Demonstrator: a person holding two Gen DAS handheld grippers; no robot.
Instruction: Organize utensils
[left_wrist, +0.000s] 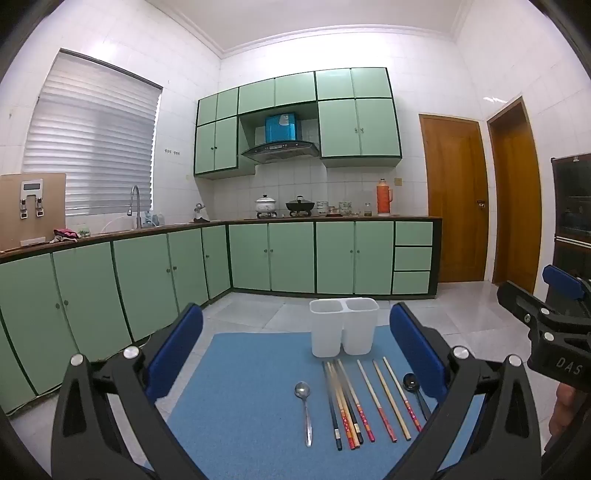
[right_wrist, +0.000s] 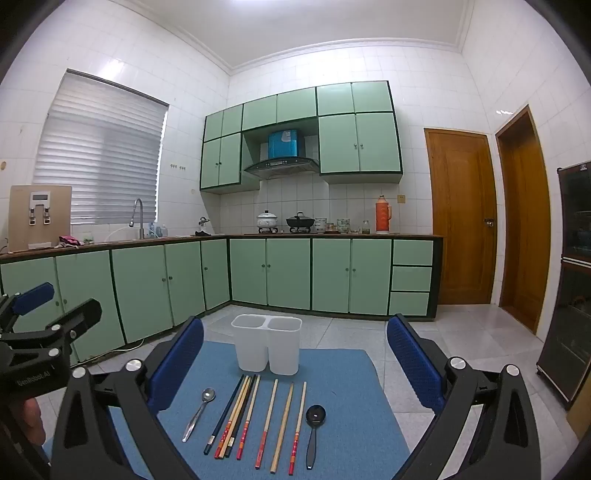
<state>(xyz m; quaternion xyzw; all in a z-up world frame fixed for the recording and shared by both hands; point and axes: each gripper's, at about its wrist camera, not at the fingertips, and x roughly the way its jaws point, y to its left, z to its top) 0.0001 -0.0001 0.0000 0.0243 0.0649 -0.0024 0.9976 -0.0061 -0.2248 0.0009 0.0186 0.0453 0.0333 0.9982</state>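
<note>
We found both claws idle above the near edge of the blue mat (left_wrist: 236, 387). The left gripper (left_wrist: 295, 354) stood with its jaws spread to their full width, nothing between the blue pads (left_wrist: 173, 354). The right gripper (right_wrist: 295, 365) was likewise wide open and empty, and was held level. Each claw also showed at the edge of the other's view.

The utensils lay on the mat in a row running across its near half, handles toward the near edge. At the left end was a metal spoon (right_wrist: 199, 413). Beside it lay a tight bundle of chopsticks (right_wrist: 232, 417), touching one another, one of them dark. Three more chopsticks (right_wrist: 282, 424) lay apart from the bundle and from each other. A black spoon (right_wrist: 314, 424) closed the row at the right end, nearest the mat's right edge.

A white two-compartment holder (right_wrist: 266, 345) stood upright at the far edge of the mat, just beyond the chopstick tips. Both compartments appeared empty, though their bottoms were hard to see.

We judged that sorting had not begun. The row, with handles facing the claws, seemed laid out for picking each piece by the handle. The twin compartments suggested spoons in one, chopsticks in the other. The bundled chopsticks were likely to be hard to separate one at a time.
</note>
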